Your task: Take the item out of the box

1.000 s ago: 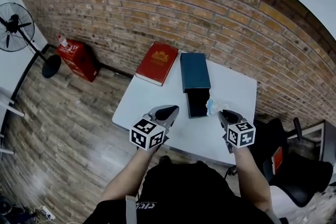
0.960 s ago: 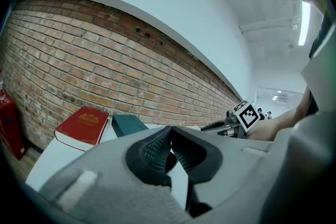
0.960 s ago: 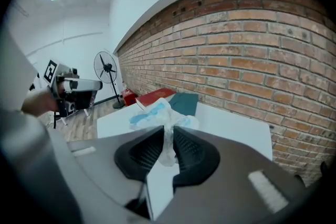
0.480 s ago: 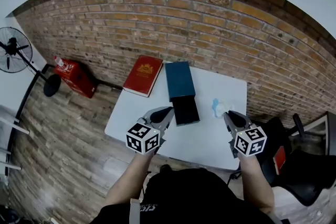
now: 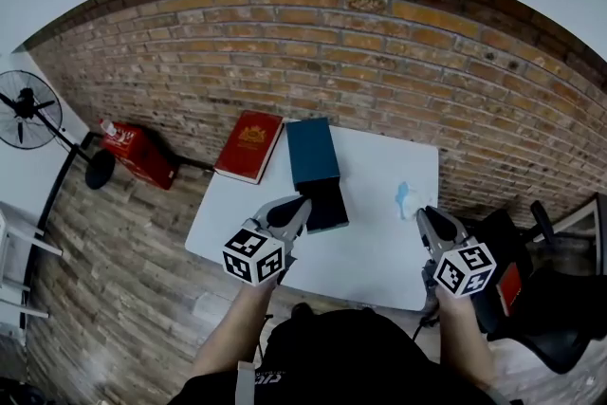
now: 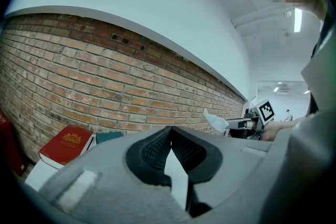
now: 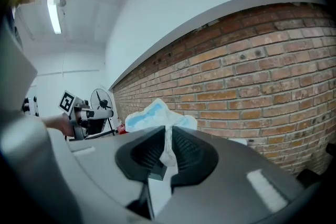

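On the white table (image 5: 370, 247) lies the box, a teal sleeve (image 5: 311, 152) with a black tray (image 5: 327, 204) pulled out toward me. The item is a thin white and blue packet (image 5: 403, 196), off the table and right of the tray. My right gripper (image 5: 423, 211) is shut on its lower edge; its jaws have just been closing with the packet (image 7: 157, 115) pinched between the pads (image 7: 181, 147). My left gripper (image 5: 302, 202) hovers at the tray's near left corner. Its jaws (image 6: 169, 134) meet at the tips with nothing between them.
A red book (image 5: 248, 147) lies left of the teal sleeve, at the table's far left corner. A brick wall (image 5: 379, 71) runs behind the table. On the floor to the left stand a fan (image 5: 28, 106) and a red case (image 5: 133, 152). A black chair (image 5: 545, 299) sits at right.
Both grippers have drawn back toward me and risen. The right one has carried the packet from beside the tray out to the right. The left one has left the tray.
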### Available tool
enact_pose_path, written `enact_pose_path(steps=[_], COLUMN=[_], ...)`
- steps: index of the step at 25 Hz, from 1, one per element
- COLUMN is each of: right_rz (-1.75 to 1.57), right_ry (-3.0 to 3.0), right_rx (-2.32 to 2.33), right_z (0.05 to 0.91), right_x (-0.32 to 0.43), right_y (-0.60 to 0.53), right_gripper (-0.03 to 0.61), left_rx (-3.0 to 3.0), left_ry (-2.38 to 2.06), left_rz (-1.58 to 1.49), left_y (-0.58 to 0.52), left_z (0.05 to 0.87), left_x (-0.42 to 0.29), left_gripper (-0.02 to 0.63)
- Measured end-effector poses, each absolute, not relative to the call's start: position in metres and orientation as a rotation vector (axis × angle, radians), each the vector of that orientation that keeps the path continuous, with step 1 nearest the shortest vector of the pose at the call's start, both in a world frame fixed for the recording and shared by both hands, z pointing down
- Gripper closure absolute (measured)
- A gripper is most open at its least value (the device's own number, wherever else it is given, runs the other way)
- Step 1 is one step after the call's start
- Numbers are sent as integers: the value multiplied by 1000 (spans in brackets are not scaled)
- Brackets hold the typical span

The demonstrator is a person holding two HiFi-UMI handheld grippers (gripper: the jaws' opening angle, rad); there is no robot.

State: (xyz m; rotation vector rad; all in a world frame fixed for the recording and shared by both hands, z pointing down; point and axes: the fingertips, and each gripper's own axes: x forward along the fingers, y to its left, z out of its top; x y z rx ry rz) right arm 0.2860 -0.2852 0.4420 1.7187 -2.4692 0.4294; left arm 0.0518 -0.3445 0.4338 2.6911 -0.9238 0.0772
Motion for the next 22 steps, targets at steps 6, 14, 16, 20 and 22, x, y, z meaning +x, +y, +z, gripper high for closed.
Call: enact_pose_path(steps=[6, 14, 16, 20, 22], right_rz=[409, 355, 343, 338, 332], right_ry=[-2502, -2534, -2533, -2529, -2530], right_rx=[1782, 1807, 1805, 1780, 1768], right_z=[430, 426, 424, 429, 429], right_x=[305, 311, 308, 305, 302], right_y=[-272, -267, -268, -268, -267], right_gripper=[543, 552, 554, 557, 560], left_rx=[2701, 2701, 2698, 2693, 2690], left_ry=[-931, -950, -957, -971, -976], left_rz=[80, 64, 65, 64, 64], left_y=[-342, -338, -338, -338, -337], left_z=[429, 423, 424, 423, 423], left_x=[63, 66, 65, 62, 60], left_gripper=[607, 607, 607, 607, 607])
